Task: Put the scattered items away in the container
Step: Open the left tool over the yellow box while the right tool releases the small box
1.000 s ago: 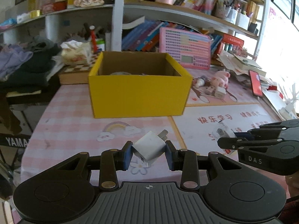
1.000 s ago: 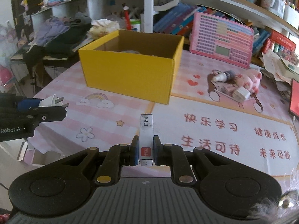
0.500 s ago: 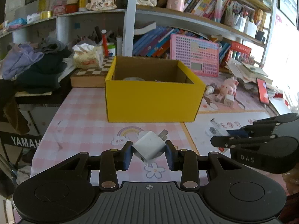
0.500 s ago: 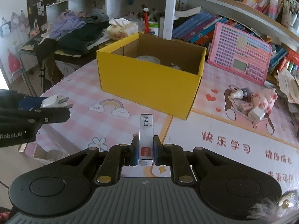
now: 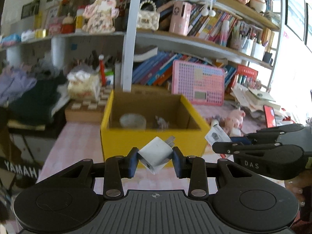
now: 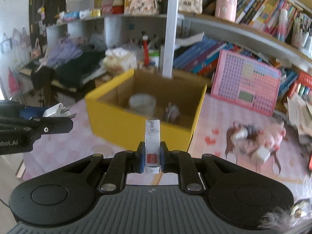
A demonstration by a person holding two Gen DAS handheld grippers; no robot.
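Observation:
The yellow cardboard box (image 5: 152, 139) stands open on the pink table, ahead of both grippers; it also shows in the right wrist view (image 6: 109, 120). Inside lie a tape roll (image 5: 132, 120) and a small grey item (image 5: 161, 122). My left gripper (image 5: 155, 159) is shut on a white plug adapter (image 5: 156, 155), held above the table short of the box's front wall. My right gripper (image 6: 152, 160) is shut on a slim white staples box (image 6: 152, 146), also raised in front of the box. Each gripper shows at the other view's edge.
A pink toy tablet (image 6: 245, 83) leans against books behind the box. A pink plush pig and small items (image 6: 253, 140) lie on the table at the right. A tissue pack (image 5: 82, 86) and a checkered board (image 5: 85, 109) sit at the left. Clothes pile on the far left.
Both grippers have risen and moved toward the yellow box with their items still held. The box's inside has come into view.

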